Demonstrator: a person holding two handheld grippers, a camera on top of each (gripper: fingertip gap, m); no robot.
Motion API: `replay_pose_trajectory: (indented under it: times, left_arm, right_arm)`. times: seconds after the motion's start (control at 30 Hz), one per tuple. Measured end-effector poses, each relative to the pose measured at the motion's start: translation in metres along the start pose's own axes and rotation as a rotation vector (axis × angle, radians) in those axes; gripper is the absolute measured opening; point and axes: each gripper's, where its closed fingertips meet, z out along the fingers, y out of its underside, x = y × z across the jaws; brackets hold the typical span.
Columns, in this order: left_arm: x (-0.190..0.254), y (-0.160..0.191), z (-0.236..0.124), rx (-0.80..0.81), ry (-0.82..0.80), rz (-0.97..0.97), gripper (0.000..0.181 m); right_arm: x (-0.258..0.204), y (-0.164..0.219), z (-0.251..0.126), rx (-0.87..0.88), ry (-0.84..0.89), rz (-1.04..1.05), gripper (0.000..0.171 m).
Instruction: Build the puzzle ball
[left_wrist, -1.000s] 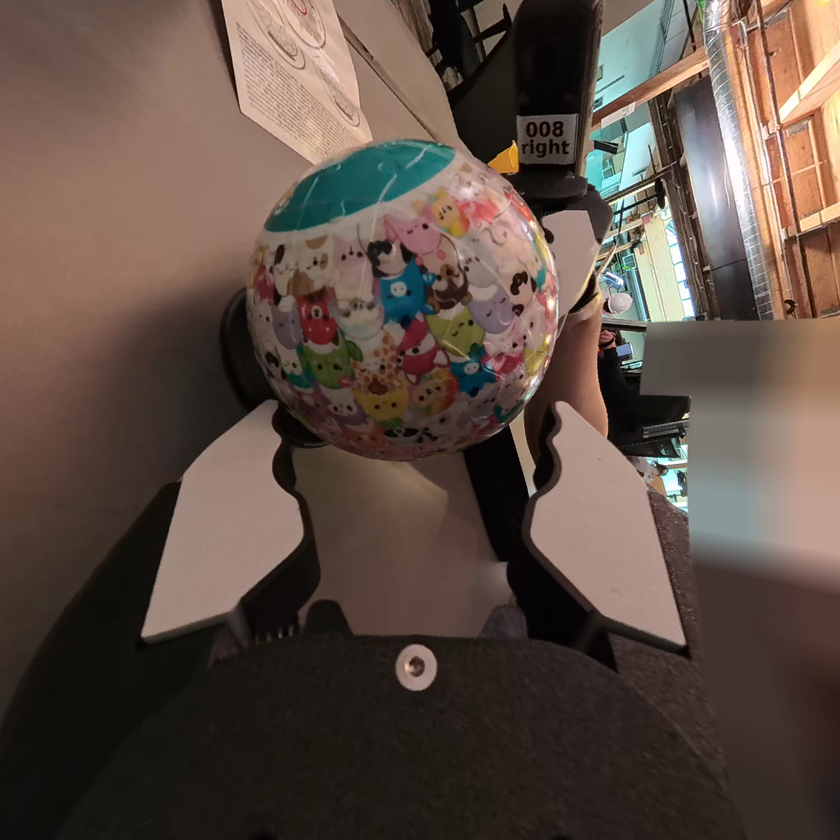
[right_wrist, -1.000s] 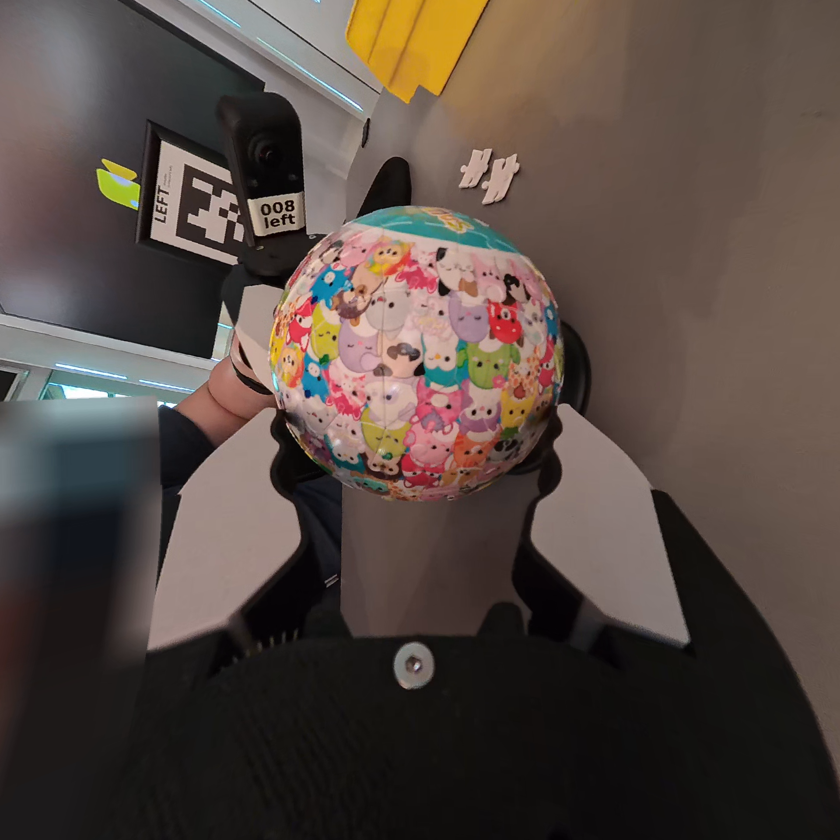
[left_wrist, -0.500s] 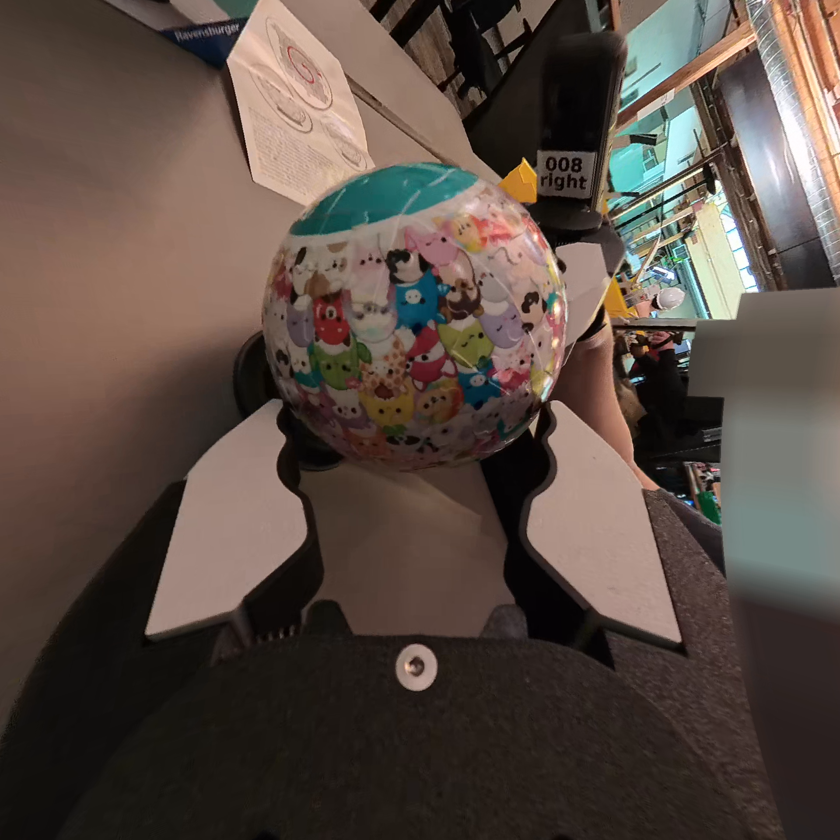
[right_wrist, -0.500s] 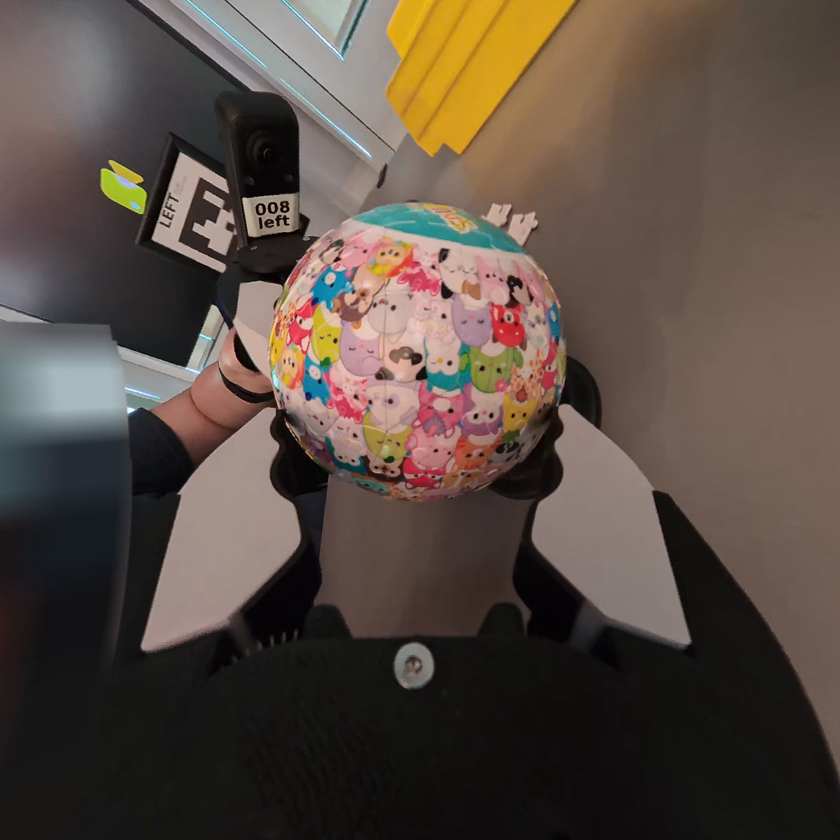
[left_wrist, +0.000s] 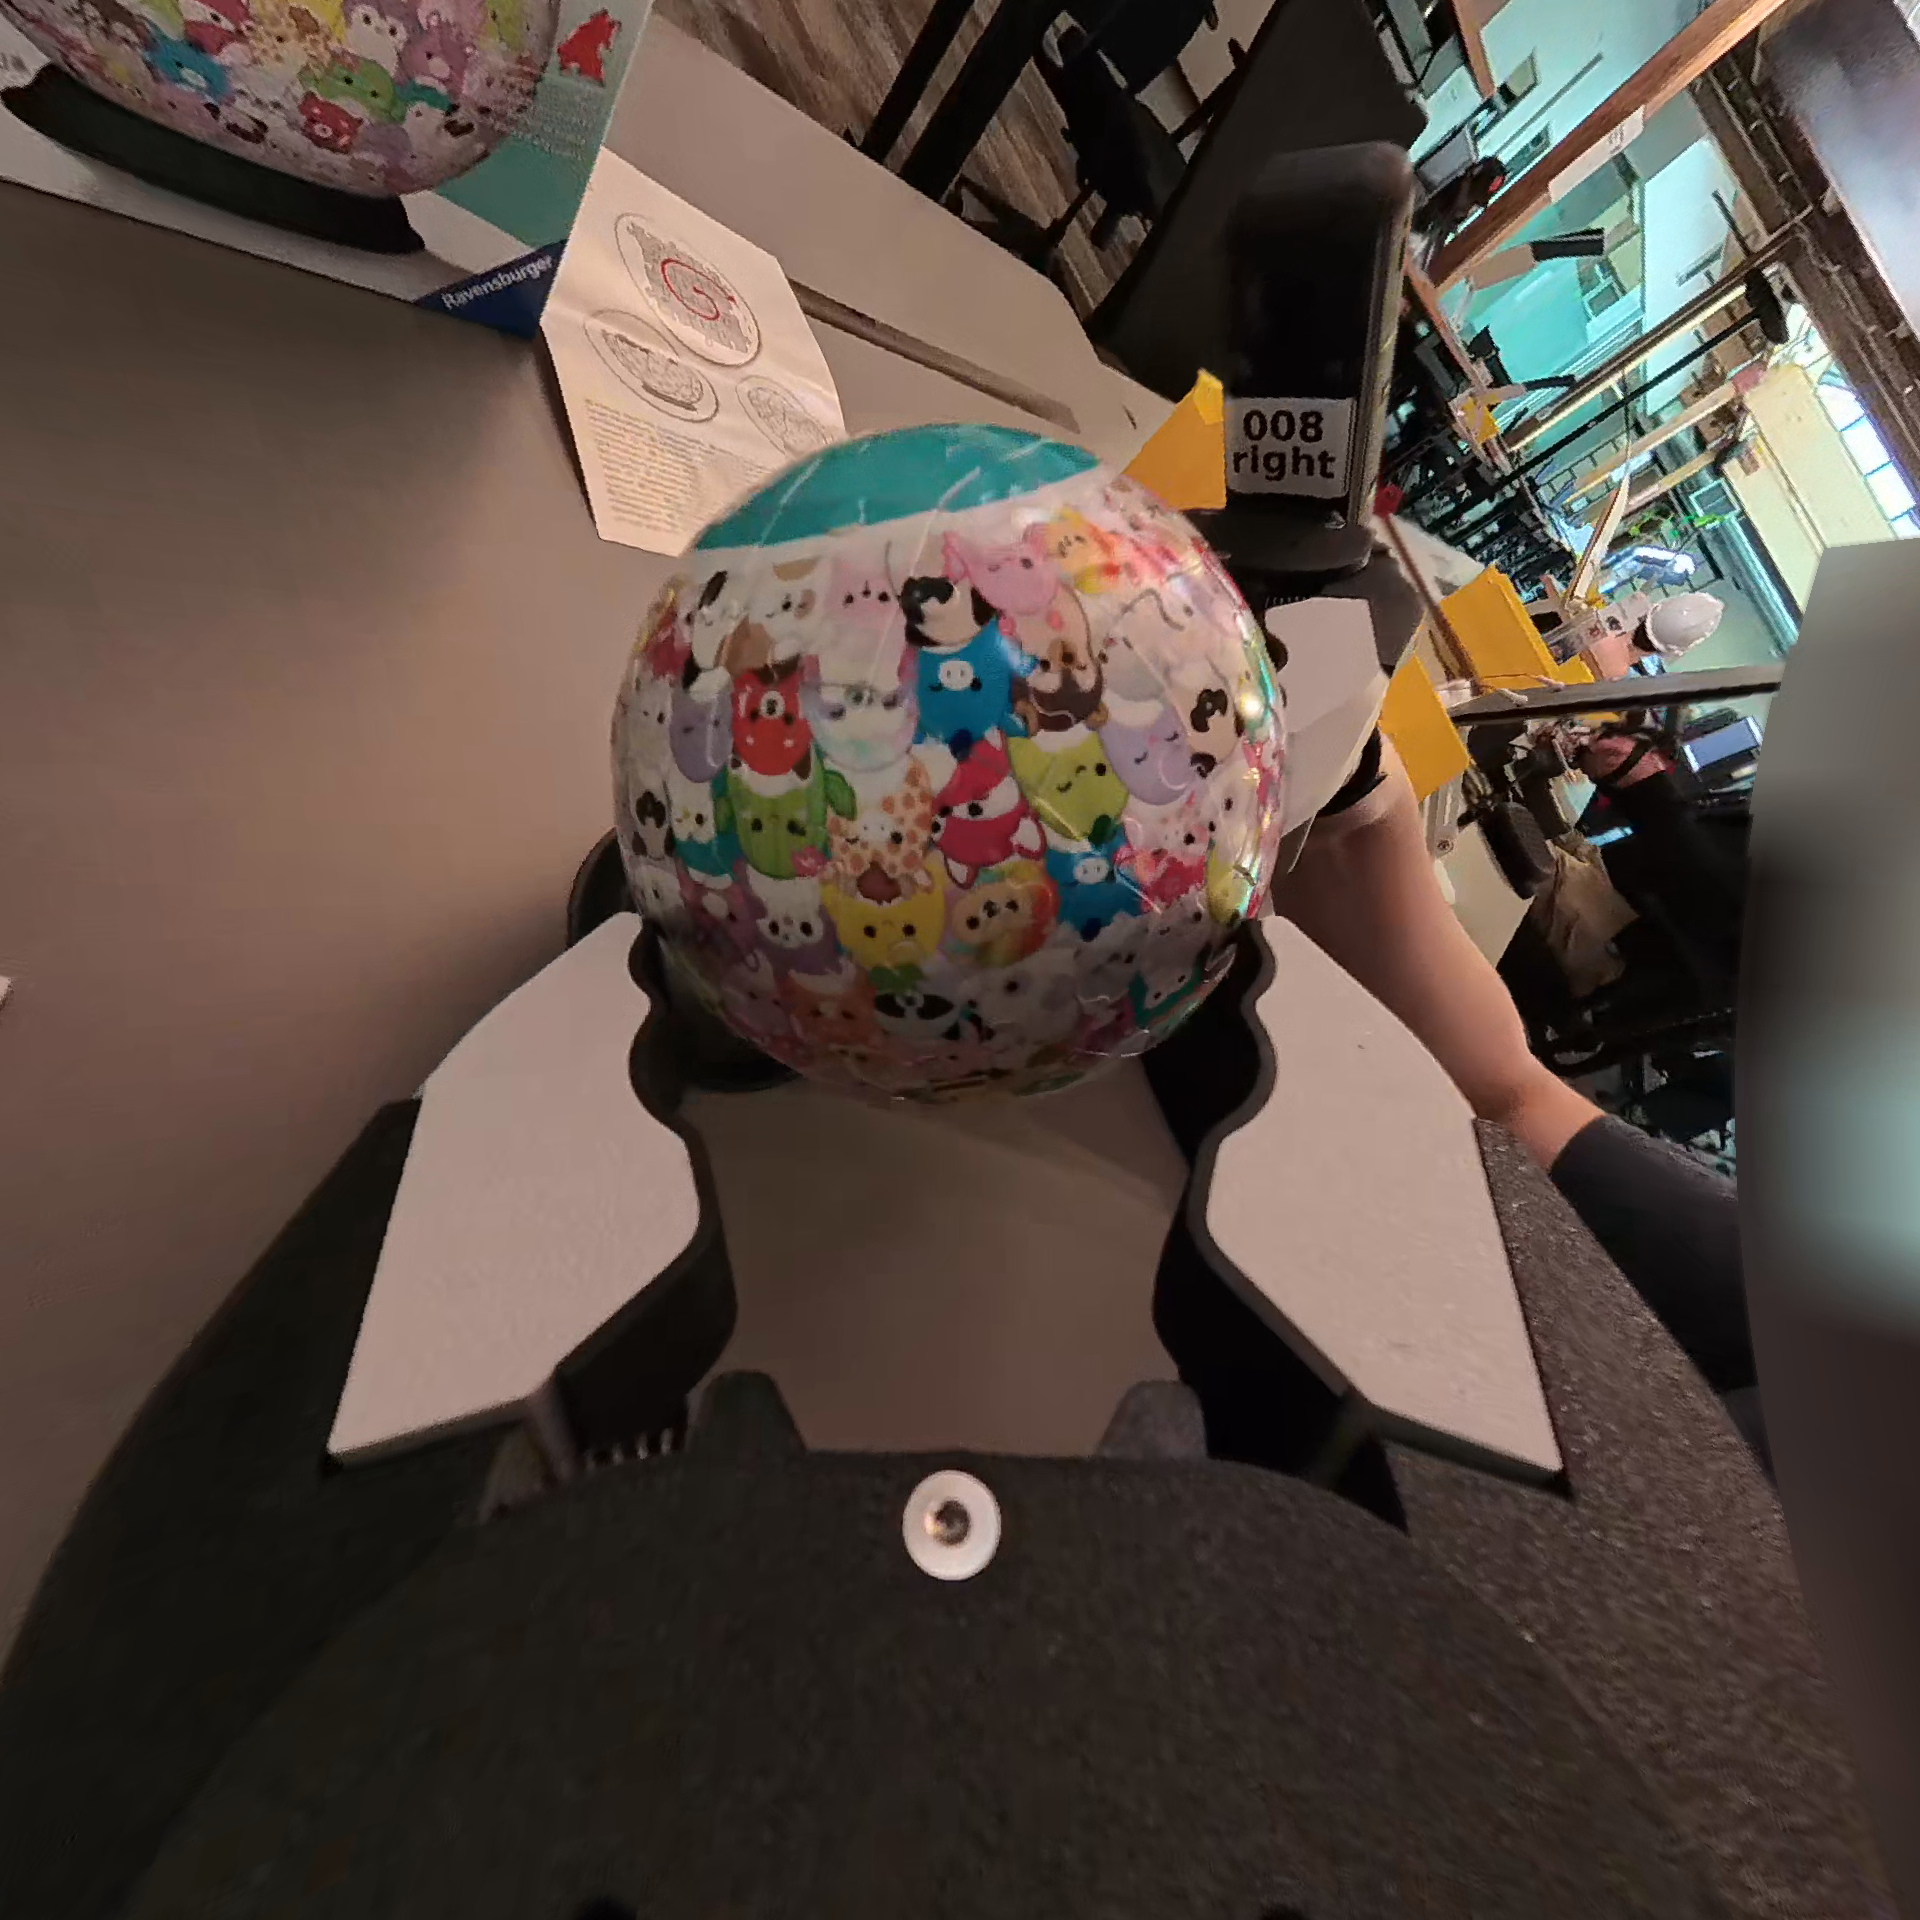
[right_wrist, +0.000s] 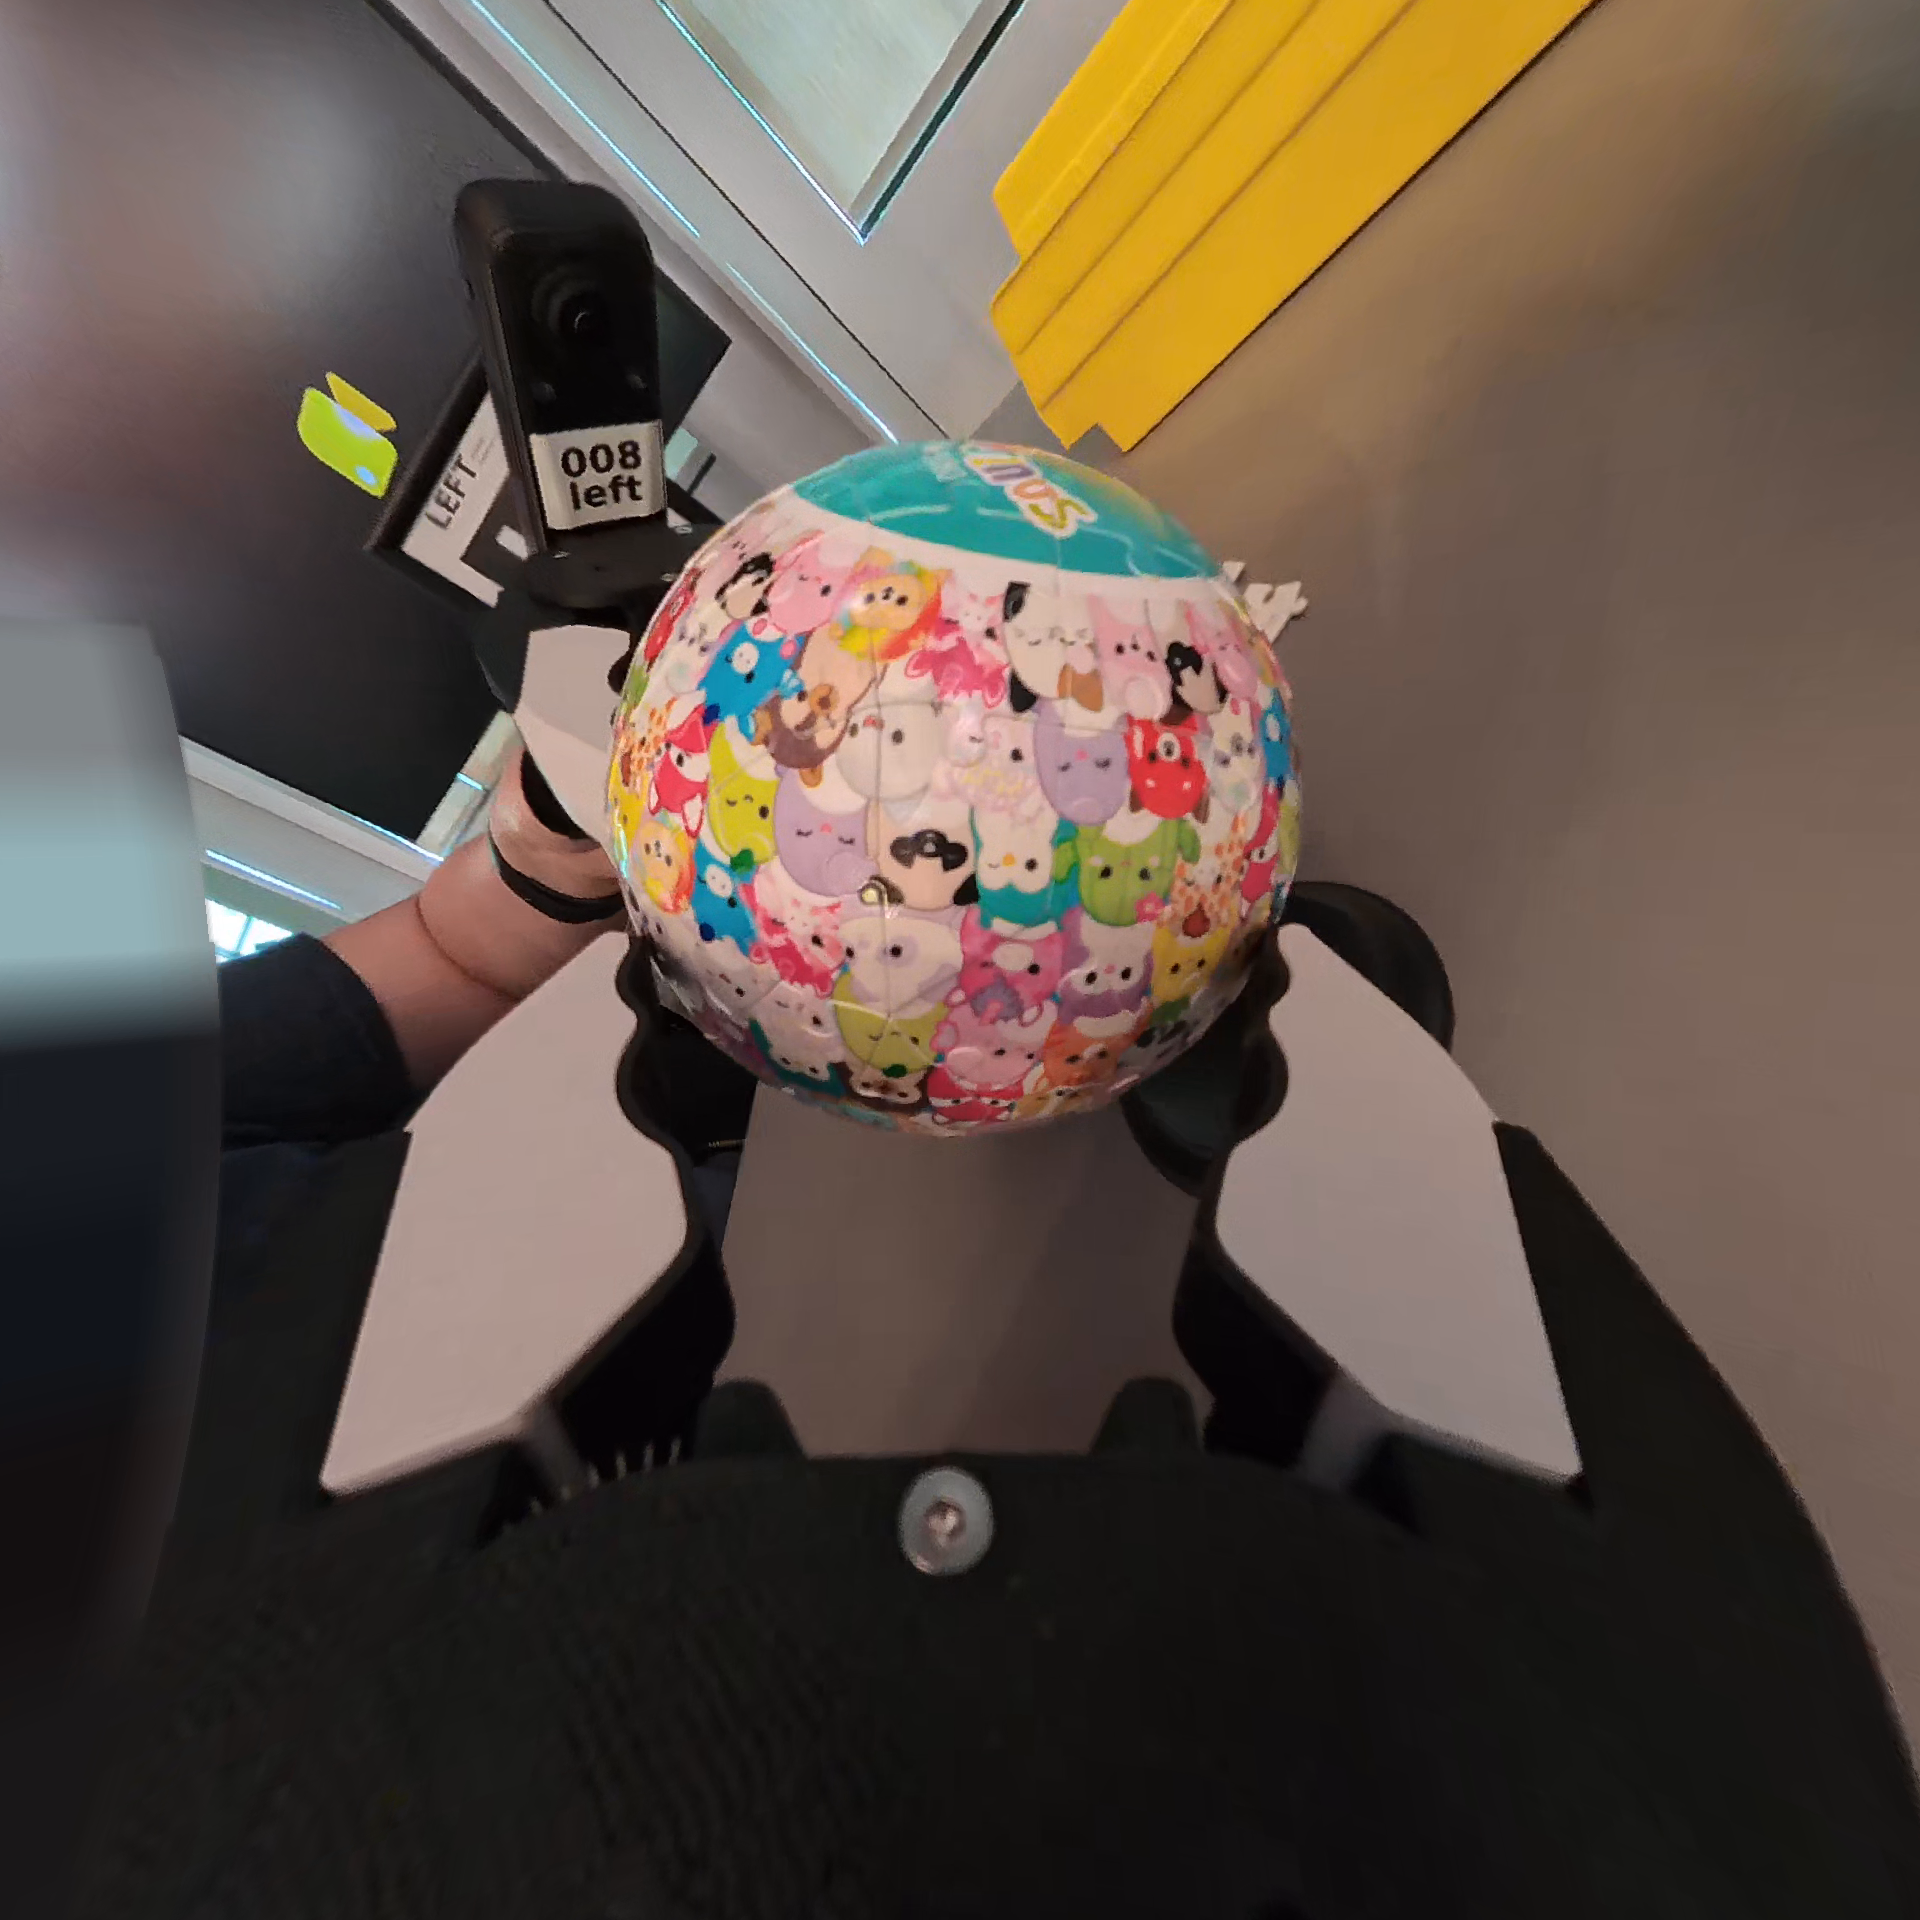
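Observation:
The puzzle ball (left_wrist: 951, 769), covered in colourful cartoon animals with a teal cap, fills the middle of both views (right_wrist: 951, 831). A black stand (left_wrist: 592, 904) shows behind it against the grey table (left_wrist: 260, 675), and also in the right wrist view (right_wrist: 1392, 966). My left gripper (left_wrist: 951, 966) is wide open, its fingertips (left_wrist: 649, 966) against the ball's near side. My right gripper (right_wrist: 951, 987) is wide open too and cups the ball from the opposite side. Each gripper's camera post shows beyond the ball in the other's view.
A folded instruction sheet (left_wrist: 686, 364) and the puzzle box (left_wrist: 312, 114) lie on the table beyond the ball. Loose white puzzle pieces (right_wrist: 1273, 603) and a yellow object (right_wrist: 1247, 229) lie farther off. The person's forearm (left_wrist: 1403, 935) is to the right.
My left gripper has moved closer, so its fingertips now flank the ball. Both views have swung, bringing the puzzle box and more of the yellow object into sight. Finger spacing is unchanged.

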Motion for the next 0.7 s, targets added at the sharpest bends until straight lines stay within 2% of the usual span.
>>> replay_pose_trajectory:
  times: [0.27,0.7]
  left_arm:
    - [0.007,0.009,0.025,0.001,0.058,0.036,0.102]
    - [-0.012,0.039,0.025,-0.018,0.028,-0.019,0.101]
  right_arm:
    - [0.002,-0.001,-0.024,0.017,0.079,-0.028,0.108]
    - [0.018,0.017,-0.006,-0.057,0.053,0.008,0.108]
